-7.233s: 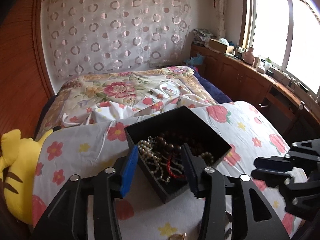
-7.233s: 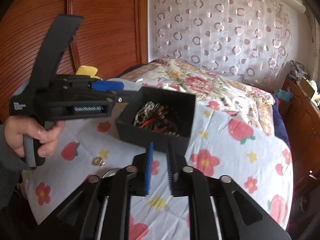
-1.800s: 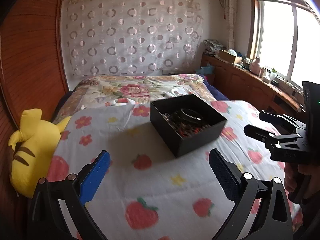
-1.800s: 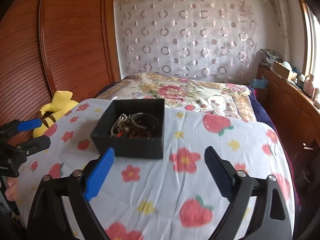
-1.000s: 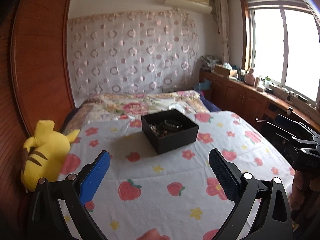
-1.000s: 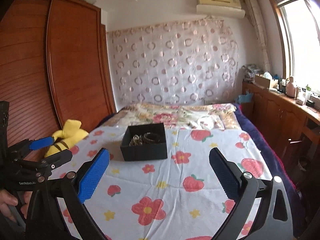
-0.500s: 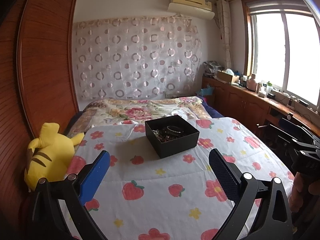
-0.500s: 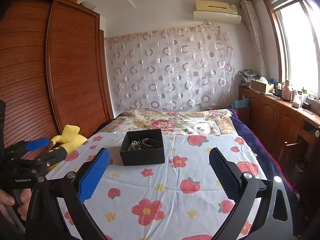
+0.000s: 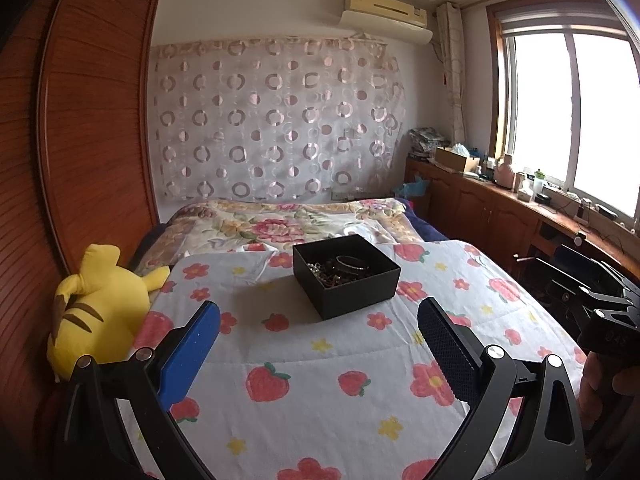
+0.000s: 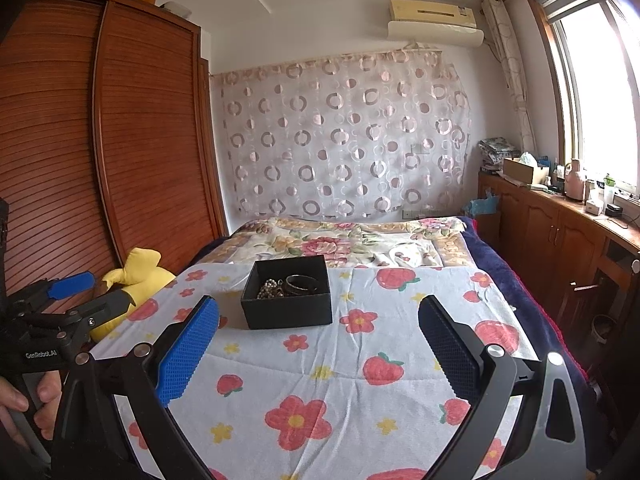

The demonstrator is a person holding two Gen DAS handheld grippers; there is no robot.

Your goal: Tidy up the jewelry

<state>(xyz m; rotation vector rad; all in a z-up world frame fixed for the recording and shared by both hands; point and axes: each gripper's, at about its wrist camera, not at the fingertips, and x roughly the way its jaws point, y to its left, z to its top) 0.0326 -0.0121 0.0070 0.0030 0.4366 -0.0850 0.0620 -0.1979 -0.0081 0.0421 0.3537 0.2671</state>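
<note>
Left gripper (image 9: 318, 336), black frame with one blue pad and one dark textured pad: jaws spread wide, nothing between them, touching nothing. It hangs above the near part of the white bedspread printed with red strawberries and flowers (image 9: 320, 408).

Right gripper (image 10: 318, 334), same build: jaws equally wide apart, empty, clear of the bedding. In the left wrist view it shows at the far right edge (image 9: 592, 292), a hand (image 9: 608, 384) on its handle. In the right wrist view the left gripper sits at the lower left (image 10: 76, 292), fingers (image 10: 44, 394) wrapped round its grip.

Open square black cardboard box (image 9: 346, 276) rests on the strawberry bedspread, well beyond both sets of fingertips, roughly centred between the jaws in each view. Inside: a tangle of pale beaded strands (image 10: 270, 289) on the left, a dark bangle (image 10: 302, 282) on the right. Finer pieces too small to sort out.

Yellow plush toy with brown stripes (image 9: 96, 304) lies at the bed's left edge, against the slatted reddish wooden wardrobe (image 10: 100, 168). Floral quilt (image 9: 280, 224) beyond the box.
</note>
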